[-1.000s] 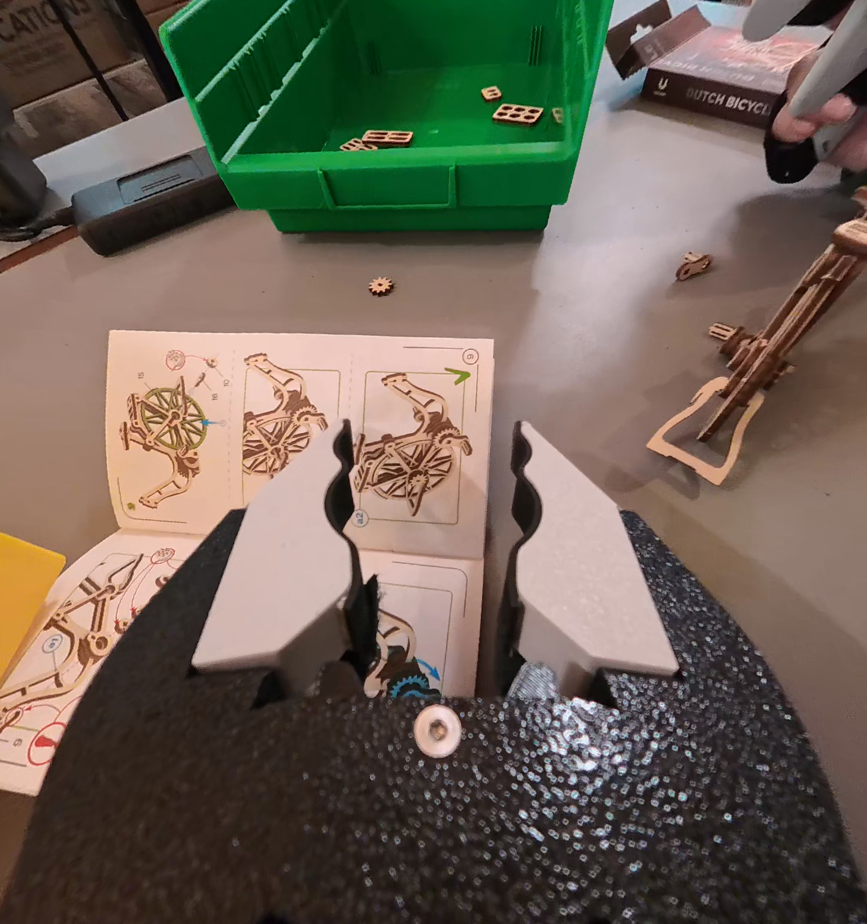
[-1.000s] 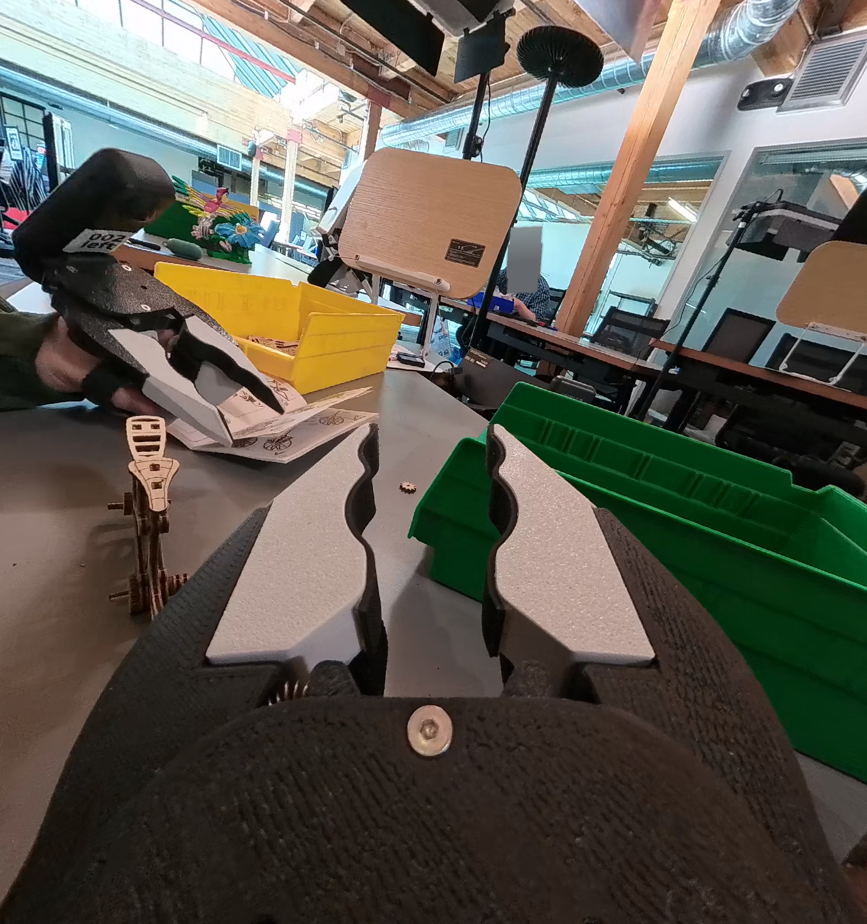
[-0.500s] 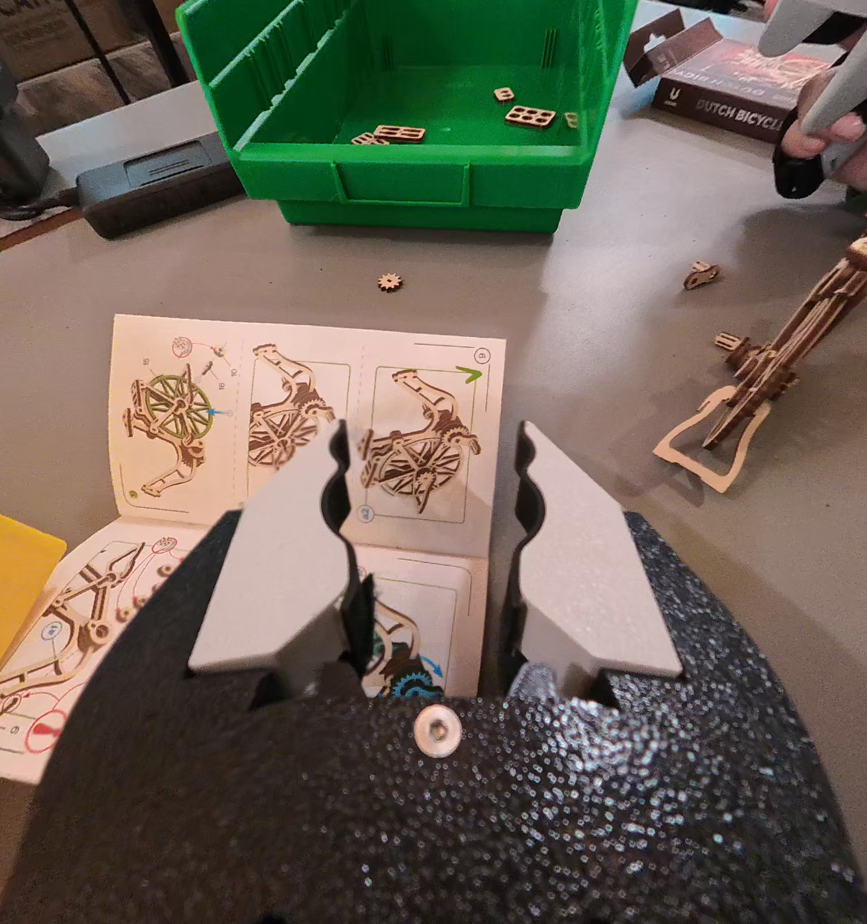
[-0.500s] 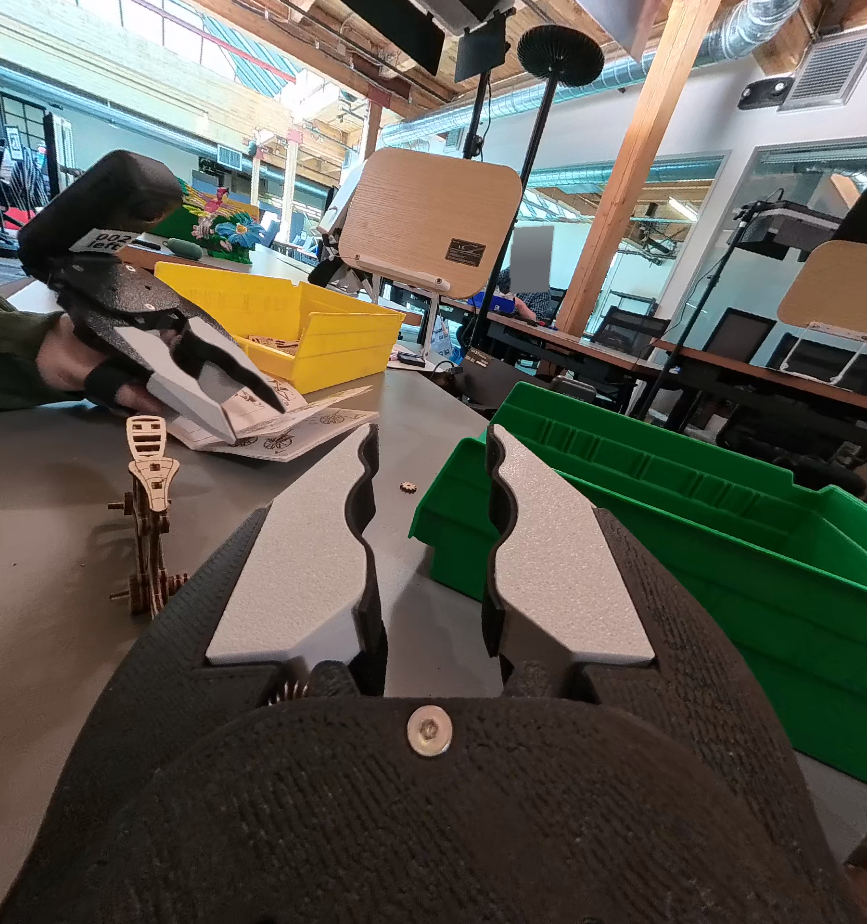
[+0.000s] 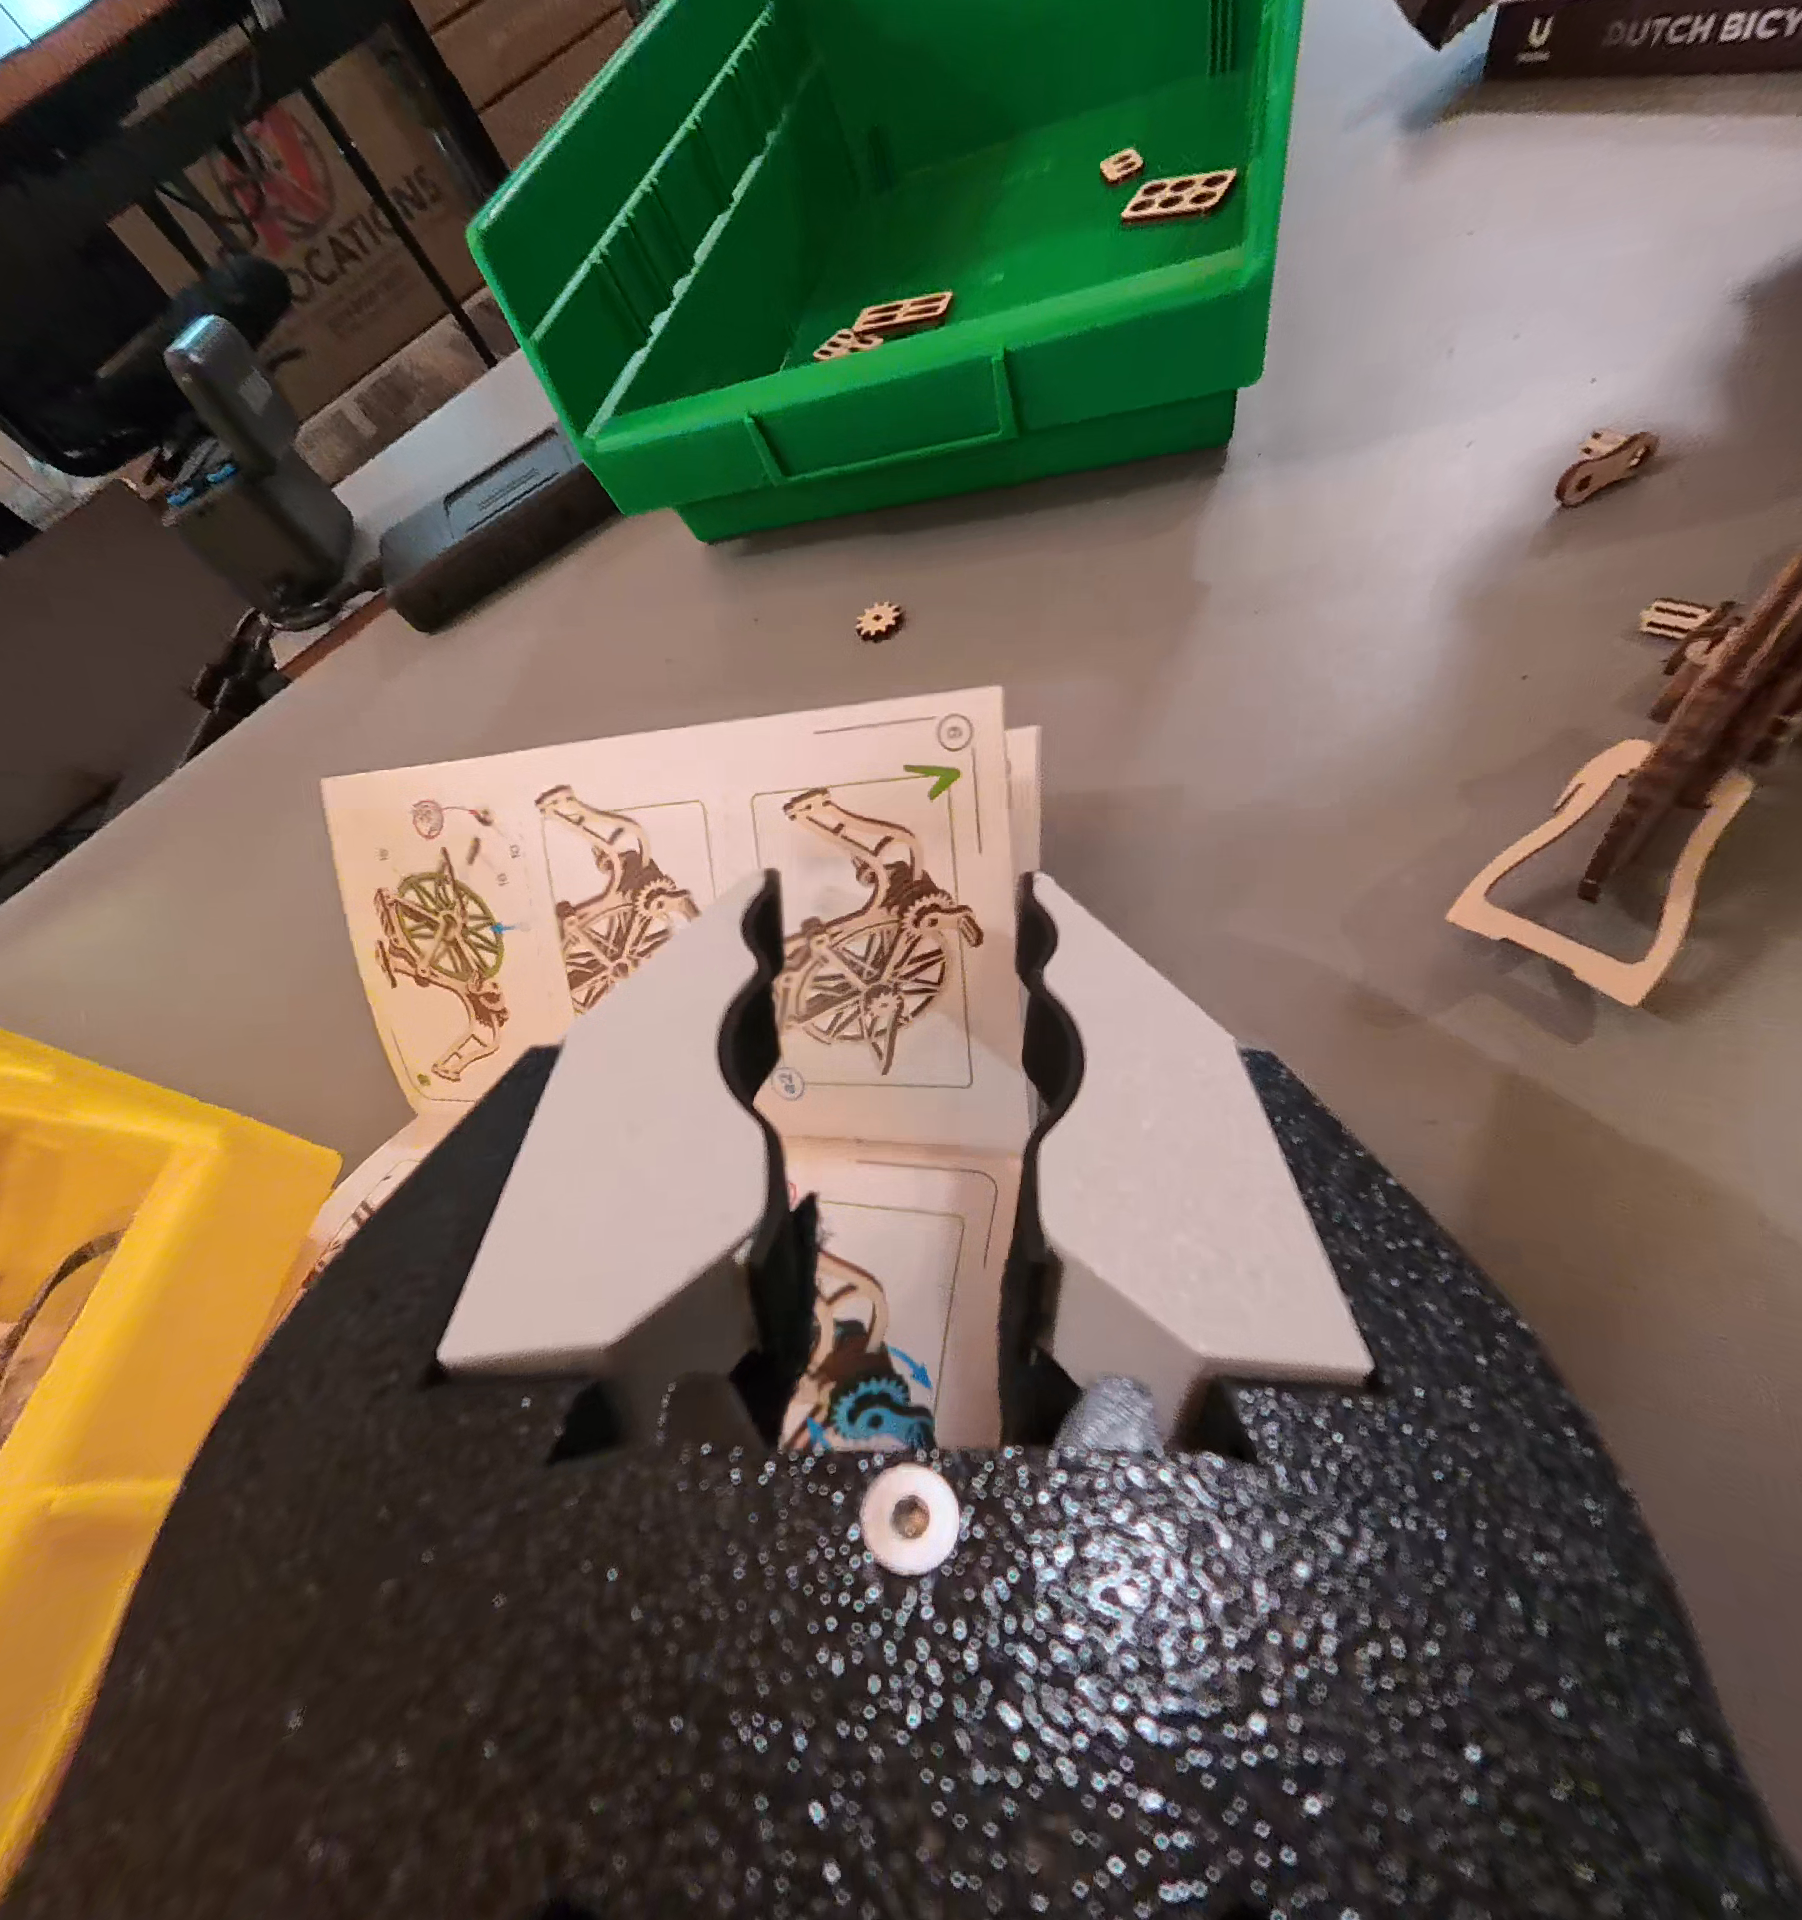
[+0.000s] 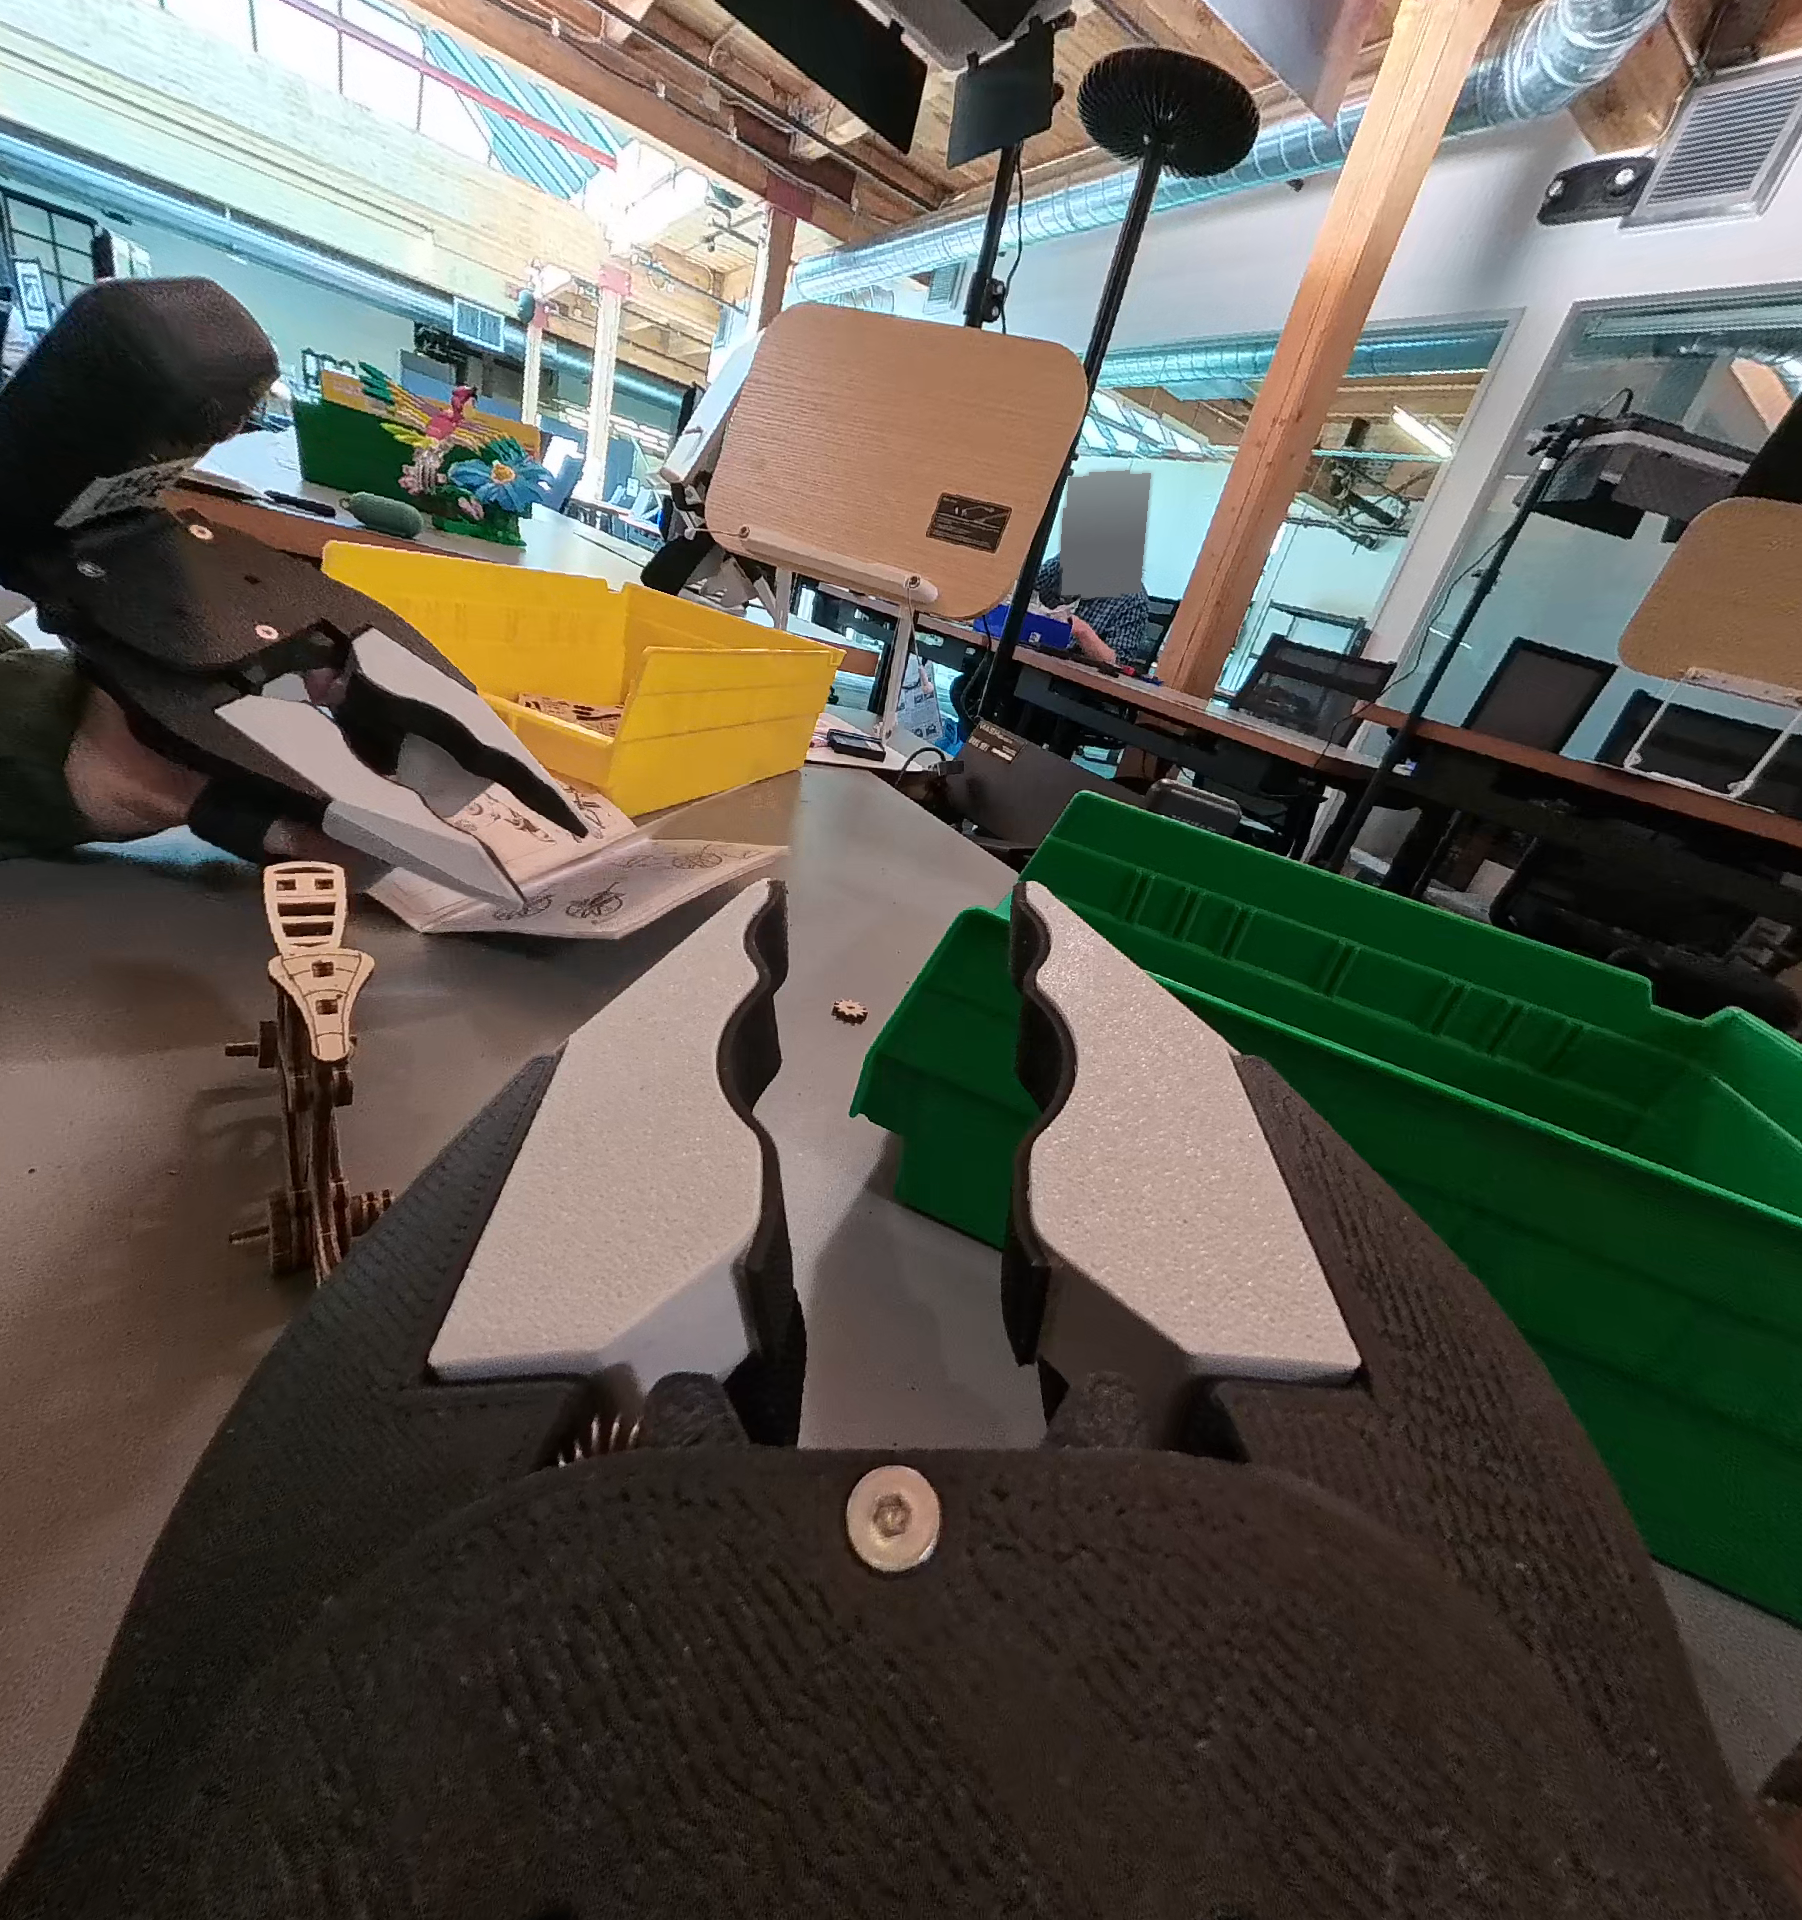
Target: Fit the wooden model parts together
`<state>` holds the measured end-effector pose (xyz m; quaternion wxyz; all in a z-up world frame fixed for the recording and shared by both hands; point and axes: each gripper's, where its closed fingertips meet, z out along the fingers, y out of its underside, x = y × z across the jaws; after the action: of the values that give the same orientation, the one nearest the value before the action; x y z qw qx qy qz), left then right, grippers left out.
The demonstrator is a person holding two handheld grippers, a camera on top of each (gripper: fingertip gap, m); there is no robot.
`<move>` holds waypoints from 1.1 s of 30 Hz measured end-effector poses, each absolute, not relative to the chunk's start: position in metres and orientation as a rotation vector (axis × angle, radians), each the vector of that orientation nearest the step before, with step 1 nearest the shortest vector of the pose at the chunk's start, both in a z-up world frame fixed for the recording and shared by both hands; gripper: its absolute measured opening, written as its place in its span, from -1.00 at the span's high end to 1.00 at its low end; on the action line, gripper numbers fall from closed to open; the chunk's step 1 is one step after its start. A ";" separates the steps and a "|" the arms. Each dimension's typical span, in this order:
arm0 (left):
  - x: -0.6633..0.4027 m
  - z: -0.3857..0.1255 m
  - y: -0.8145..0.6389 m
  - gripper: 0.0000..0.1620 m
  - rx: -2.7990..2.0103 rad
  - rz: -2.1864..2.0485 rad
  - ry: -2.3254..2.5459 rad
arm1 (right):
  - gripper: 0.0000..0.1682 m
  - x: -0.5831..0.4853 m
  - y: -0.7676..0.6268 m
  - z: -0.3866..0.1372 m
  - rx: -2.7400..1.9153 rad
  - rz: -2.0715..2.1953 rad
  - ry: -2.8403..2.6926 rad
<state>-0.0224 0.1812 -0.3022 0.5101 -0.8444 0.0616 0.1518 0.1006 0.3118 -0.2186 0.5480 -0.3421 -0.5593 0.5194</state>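
A part-built wooden bicycle frame (image 5: pixel 1707 727) stands on a pale wooden stand (image 5: pixel 1562 914) at the right of the grey table; it also shows in the right wrist view (image 6: pixel 310 1081). A small wooden gear (image 5: pixel 879 623) lies on the table, also seen ahead of the right gripper (image 6: pixel 850 1010). A small wooden link piece (image 5: pixel 1603 473) lies farther right. My left gripper (image 5: pixel 897 894) is open and empty, low over the open instruction booklet (image 5: pixel 668 894). My right gripper (image 6: pixel 892 904) is open and empty, pointing toward the gear and the green bin's corner.
A green bin (image 5: pixel 980 416) with a few flat wooden pieces (image 5: pixel 1177 195) stands behind the booklet. A yellow bin (image 5: pixel 66 1351) with parts sits at the near left. A dark box (image 5: pixel 1666 42) lies at the back right. Grey table shows between booklet and frame. The gap from one gripper's tips to the other's is roughly 20 centimeters. The small wooden link piece (image 5: pixel 1603 473) is about 10 centimeters from my right fingertips and 15 centimeters from my left.
My left gripper has shifted left and tilted, bringing the yellow bin into view and its fingertips down close to the booklet. The right gripper has barely moved.
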 end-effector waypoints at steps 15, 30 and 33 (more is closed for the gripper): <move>-0.022 -0.295 0.177 1.00 -1.986 0.274 0.103 | 0.51 0.100 0.311 -0.220 -0.804 1.220 -1.334; -0.002 -0.271 0.083 1.00 -1.967 0.071 0.085 | 0.48 0.103 0.293 -0.219 -0.509 0.704 -1.406; 0.005 -0.268 0.058 1.00 -1.955 0.021 0.053 | 0.49 0.107 0.272 -0.203 -0.469 0.619 -1.375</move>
<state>0.0055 0.0576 -0.2676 0.5589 -0.8289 0.0225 0.0091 0.1072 0.2717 -0.2032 0.7042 -0.2107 -0.6183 0.2783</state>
